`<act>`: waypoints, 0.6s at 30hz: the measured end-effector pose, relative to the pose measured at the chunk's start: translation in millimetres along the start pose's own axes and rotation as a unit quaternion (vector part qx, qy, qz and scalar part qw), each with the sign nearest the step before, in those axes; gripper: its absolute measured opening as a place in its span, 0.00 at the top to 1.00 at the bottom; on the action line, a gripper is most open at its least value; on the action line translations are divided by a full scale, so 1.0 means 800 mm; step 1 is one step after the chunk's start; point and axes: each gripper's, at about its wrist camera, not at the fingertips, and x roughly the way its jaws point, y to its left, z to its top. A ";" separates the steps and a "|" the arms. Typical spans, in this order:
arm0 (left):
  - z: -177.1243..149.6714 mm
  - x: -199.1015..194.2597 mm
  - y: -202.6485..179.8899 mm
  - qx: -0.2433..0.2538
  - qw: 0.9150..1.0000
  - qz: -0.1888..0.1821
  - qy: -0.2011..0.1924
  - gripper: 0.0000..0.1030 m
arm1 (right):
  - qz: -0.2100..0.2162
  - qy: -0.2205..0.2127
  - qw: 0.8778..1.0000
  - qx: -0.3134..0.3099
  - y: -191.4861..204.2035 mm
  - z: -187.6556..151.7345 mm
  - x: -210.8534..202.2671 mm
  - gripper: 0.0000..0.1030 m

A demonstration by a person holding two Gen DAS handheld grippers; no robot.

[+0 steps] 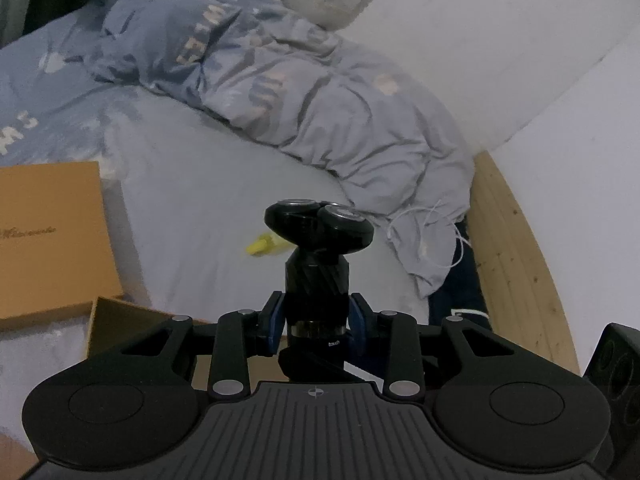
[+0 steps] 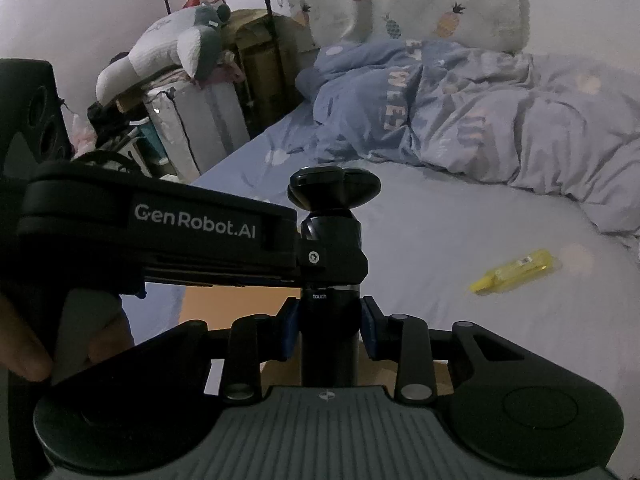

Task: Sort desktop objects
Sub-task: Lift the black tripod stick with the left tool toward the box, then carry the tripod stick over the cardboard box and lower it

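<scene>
A black electric shaver (image 1: 316,264) with a three-disc head stands upright above the bed. My left gripper (image 1: 316,320) is shut on its body, blue pads on both sides. In the right wrist view the left gripper (image 2: 312,256) comes in from the left and clamps the shaver (image 2: 332,216) higher up. My right gripper (image 2: 330,332) has its blue pads close on both sides of the shaver's lower handle; whether they press it is unclear. A yellow marker (image 2: 516,270) lies on the sheet to the right; it also shows behind the shaver in the left wrist view (image 1: 262,245).
An orange box lid (image 1: 52,240) and an open cardboard box (image 1: 120,332) sit at the left. A rumpled blue duvet (image 1: 300,92) fills the back, with a white cable (image 1: 424,236) by it. A wooden bed edge (image 1: 516,264) runs along the right. Clutter (image 2: 172,92) stands beside the bed.
</scene>
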 end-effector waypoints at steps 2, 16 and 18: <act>-0.008 -0.004 0.006 0.000 1.000 0.001 0.001 0.64 | 0.001 0.002 1.000 -0.001 0.004 -0.006 0.000 0.68; -0.051 0.008 0.044 0.005 1.000 0.019 0.017 0.64 | 0.009 0.026 1.000 0.005 0.006 -0.038 0.016 0.68; -0.055 0.013 0.047 0.009 1.000 0.022 0.020 0.64 | 0.013 0.029 0.999 0.008 0.003 -0.041 0.021 0.68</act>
